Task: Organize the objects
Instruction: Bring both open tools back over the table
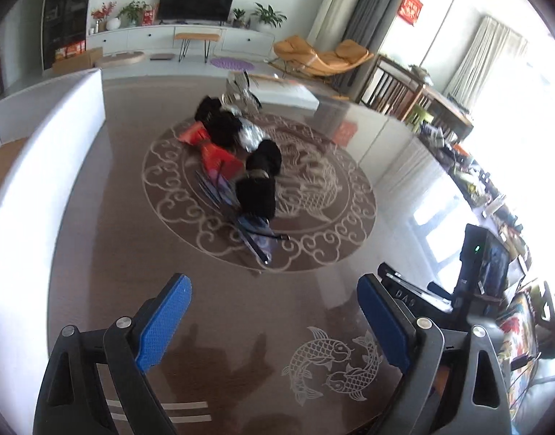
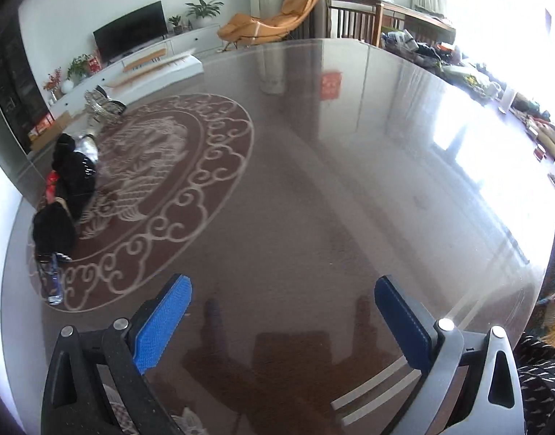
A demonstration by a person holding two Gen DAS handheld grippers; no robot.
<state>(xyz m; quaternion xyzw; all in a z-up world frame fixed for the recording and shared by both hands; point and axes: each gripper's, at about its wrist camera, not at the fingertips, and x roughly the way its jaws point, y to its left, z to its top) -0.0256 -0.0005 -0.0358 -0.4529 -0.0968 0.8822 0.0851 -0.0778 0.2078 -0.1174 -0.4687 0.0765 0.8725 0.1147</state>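
Note:
A blurred pile lies on the patterned centre of the round glass table (image 1: 132, 253). It holds black fuzzy items (image 1: 257, 185), an orange-red packet (image 1: 219, 156), a silver foil bag (image 1: 252, 134) and a blue-purple folded thing (image 1: 254, 235). A silver mesh item (image 1: 237, 90) stands behind it. My left gripper (image 1: 274, 290) hangs open and empty, short of the pile. In the right wrist view the same pile (image 2: 72, 177) lies far left, with the mesh item (image 2: 101, 103) behind. My right gripper (image 2: 284, 286) is open over bare glass with nothing between its blue pads (image 2: 165, 319).
A white box (image 1: 41, 145) with a tall wall stands at the table's left. A black device with a green light (image 1: 477, 272) sits to the right of my left gripper. Cluttered shelves (image 2: 513, 108) line the window side beyond the table's right rim.

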